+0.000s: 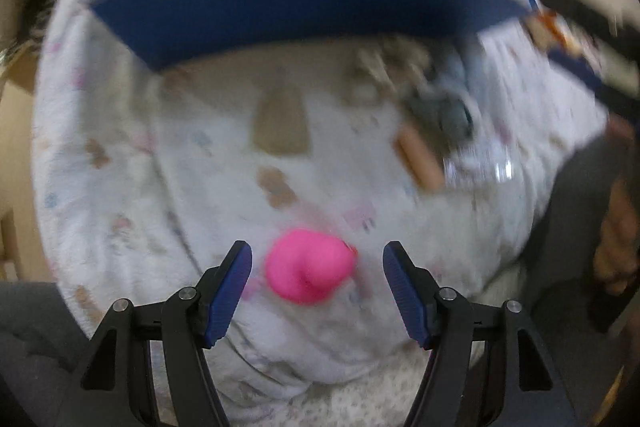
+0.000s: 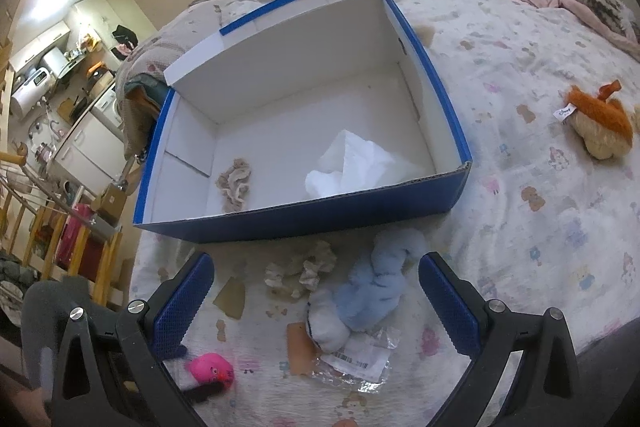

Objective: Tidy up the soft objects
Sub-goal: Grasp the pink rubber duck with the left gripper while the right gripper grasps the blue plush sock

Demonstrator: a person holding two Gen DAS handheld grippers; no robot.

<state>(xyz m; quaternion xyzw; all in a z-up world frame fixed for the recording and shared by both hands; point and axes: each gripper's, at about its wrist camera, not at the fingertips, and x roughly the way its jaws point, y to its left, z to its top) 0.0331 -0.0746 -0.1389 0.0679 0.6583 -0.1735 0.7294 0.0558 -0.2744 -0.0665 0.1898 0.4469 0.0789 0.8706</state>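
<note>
My left gripper (image 1: 317, 293) has black plastic arms and two blue finger pads (image 1: 230, 293) with tiny ridges. Round silver screws (image 1: 188, 293) sit on the joints. My right gripper (image 2: 316, 303) looks the same: black frame, bumpy blue pads (image 2: 182, 309), shiny silver screws (image 2: 495, 305).
</note>
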